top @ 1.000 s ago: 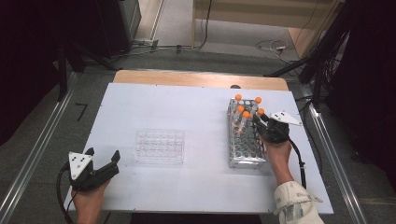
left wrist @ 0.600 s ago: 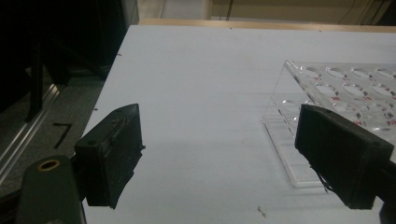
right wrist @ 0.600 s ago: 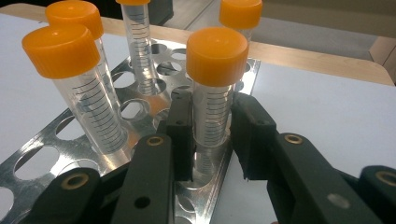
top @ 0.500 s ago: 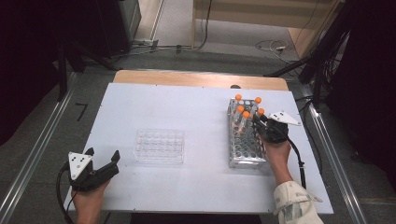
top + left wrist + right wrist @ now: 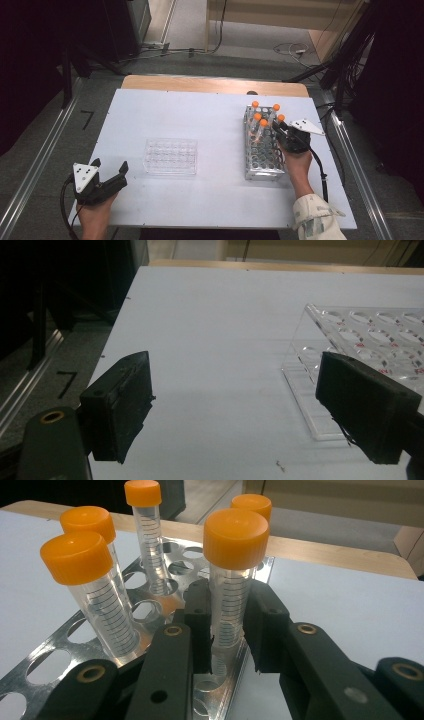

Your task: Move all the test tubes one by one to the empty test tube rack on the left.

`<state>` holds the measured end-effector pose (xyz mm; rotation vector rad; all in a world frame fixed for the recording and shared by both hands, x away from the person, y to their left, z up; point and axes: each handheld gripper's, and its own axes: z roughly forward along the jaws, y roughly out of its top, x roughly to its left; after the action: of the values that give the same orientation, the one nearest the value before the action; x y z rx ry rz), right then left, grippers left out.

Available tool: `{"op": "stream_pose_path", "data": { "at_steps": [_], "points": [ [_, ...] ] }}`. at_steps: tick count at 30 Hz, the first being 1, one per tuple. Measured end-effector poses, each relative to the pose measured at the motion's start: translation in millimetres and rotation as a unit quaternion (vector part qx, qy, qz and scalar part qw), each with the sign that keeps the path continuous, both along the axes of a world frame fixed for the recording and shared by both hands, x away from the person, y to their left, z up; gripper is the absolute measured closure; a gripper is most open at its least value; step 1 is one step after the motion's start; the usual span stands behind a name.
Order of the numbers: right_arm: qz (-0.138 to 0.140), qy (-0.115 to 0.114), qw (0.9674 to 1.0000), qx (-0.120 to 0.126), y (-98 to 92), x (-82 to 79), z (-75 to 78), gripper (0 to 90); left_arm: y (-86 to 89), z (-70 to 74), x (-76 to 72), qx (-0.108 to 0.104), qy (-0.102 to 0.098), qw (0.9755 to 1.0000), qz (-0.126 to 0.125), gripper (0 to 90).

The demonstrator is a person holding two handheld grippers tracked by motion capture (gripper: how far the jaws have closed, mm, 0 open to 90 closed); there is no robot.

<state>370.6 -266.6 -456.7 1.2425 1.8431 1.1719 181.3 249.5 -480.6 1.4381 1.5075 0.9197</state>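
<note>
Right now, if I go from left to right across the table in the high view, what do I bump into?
Left gripper → clear well plate → tube rack holding orange-capped tubes → right gripper, closed on the tube at the rack's right edge.

Colour-wise: the tubes [image 5: 227, 605] are clear plastic with black graduation lines and bright orange caps [image 5: 236, 537]. The rack [image 5: 263, 150] is shiny silver metal. The well plate [image 5: 171, 156] is see-through, with tiny red marks by the wells. The desk [image 5: 200, 115] is pale white-blue with a wood-tone far edge. Both tools, left [image 5: 250, 410] and right [image 5: 227, 630], are matte black.
</note>
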Motion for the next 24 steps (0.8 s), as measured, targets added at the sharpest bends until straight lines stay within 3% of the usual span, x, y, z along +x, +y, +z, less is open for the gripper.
{"op": "stream_pose_path", "data": {
  "at_steps": [24],
  "points": [
    [-0.001,-0.029,0.9992,0.029,-4.1,-6.9,19.3,71.9,-0.3,-0.1,0.1,0.000,-0.001,1.0000,0.000,14.9]
  ]
}}
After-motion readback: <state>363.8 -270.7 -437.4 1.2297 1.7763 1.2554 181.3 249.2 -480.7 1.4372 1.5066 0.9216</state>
